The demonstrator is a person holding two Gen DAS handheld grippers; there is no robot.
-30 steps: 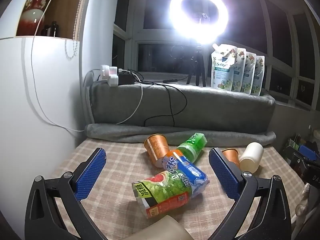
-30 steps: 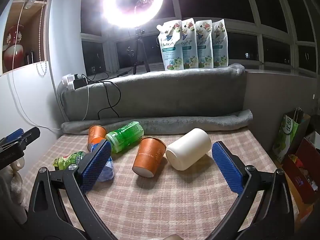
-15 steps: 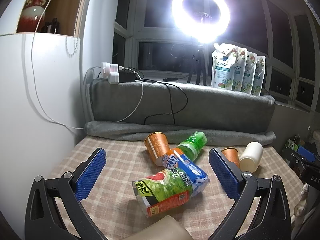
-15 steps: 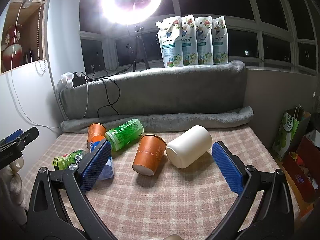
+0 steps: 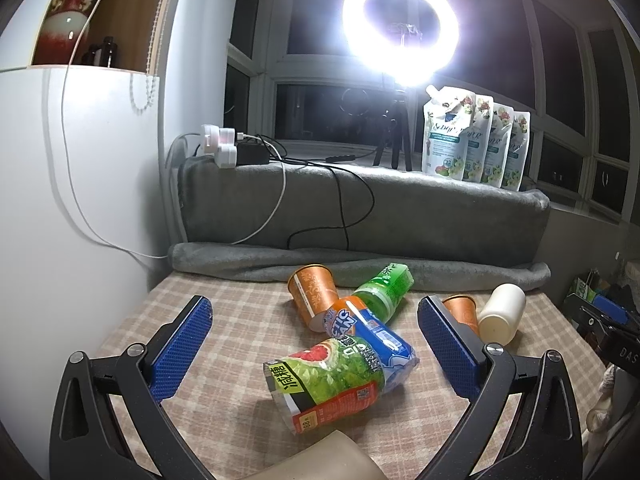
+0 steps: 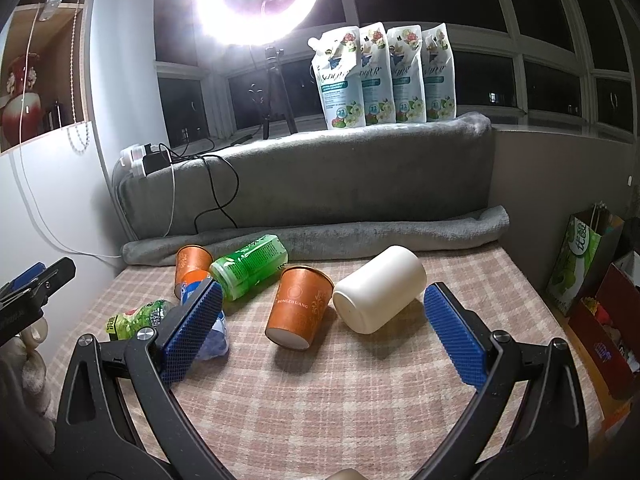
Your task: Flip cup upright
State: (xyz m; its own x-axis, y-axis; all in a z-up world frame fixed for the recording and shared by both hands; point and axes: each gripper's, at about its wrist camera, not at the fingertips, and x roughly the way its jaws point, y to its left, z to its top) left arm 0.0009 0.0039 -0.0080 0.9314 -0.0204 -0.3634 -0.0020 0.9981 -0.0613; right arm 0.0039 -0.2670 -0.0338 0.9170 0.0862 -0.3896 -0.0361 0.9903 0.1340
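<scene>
An orange paper cup (image 6: 298,312) lies on its side on the checked tablecloth (image 6: 360,400), its base toward me. A white cup (image 6: 378,294) lies tipped beside it on the right. My right gripper (image 6: 324,292) is open, just short of both cups and touching neither. A second orange cup (image 5: 314,294) lies on its side farther left among bottles. My left gripper (image 5: 313,306) is open too, in front of that pile and holding nothing. In the left wrist view the first orange cup (image 5: 462,314) is partly hidden behind the right finger (image 5: 448,344).
A green bottle (image 6: 248,266), a blue-labelled bottle (image 5: 372,336) and a green-and-red labelled bottle (image 5: 324,384) lie among the cups. A rolled grey blanket (image 6: 320,236) borders the far edge. Several pouches (image 6: 384,76), a ring light (image 6: 256,0) and cables stand behind. Bags (image 6: 580,264) sit off the right edge.
Both views have drifted only slightly. Nothing on the table has moved, and both grippers have stayed open.
</scene>
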